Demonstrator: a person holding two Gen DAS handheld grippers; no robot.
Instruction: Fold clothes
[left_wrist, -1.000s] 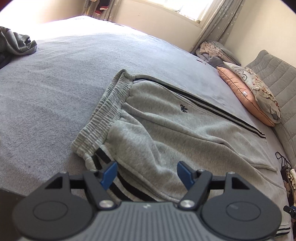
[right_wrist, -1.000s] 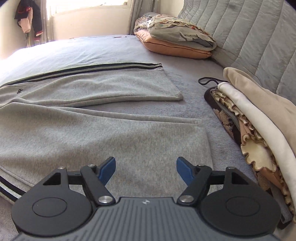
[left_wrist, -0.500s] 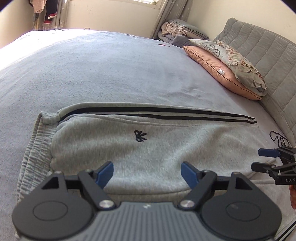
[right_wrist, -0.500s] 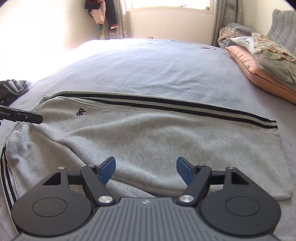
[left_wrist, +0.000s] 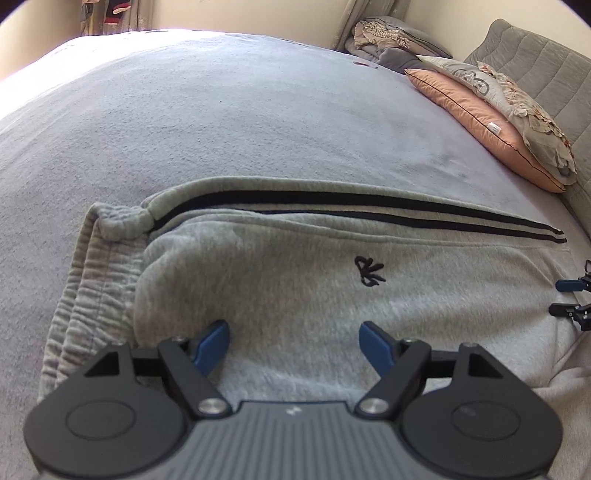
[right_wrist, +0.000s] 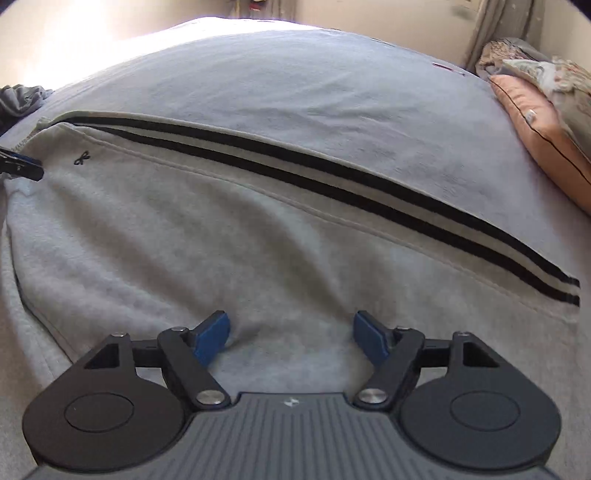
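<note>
Grey sweatpants (left_wrist: 314, 266) with two black side stripes and a small black logo (left_wrist: 369, 271) lie flat on the bed, their elastic waistband (left_wrist: 96, 280) to the left. My left gripper (left_wrist: 293, 332) hangs low over the upper leg just right of the waistband. Its jaws are closing, with no cloth pinched between them. My right gripper (right_wrist: 291, 325) stands open over the lower part of the sweatpants (right_wrist: 221, 229), nothing between its fingers. Each gripper shows at the edge of the other's view: right gripper (left_wrist: 570, 295), left gripper (right_wrist: 22, 166).
The grey bed cover (left_wrist: 221, 110) stretches beyond the trousers. A peach pillow (left_wrist: 480, 122) and a patterned one lean on the quilted headboard (left_wrist: 535, 66) at the right. Bundled cloth (left_wrist: 384, 37) lies in the far corner, a dark garment (right_wrist: 22, 99) at the left.
Both grippers have swung in over the trousers: the left from the near waistband corner, the right from the hem beside a pile of clothes. Each now sees the other.
</note>
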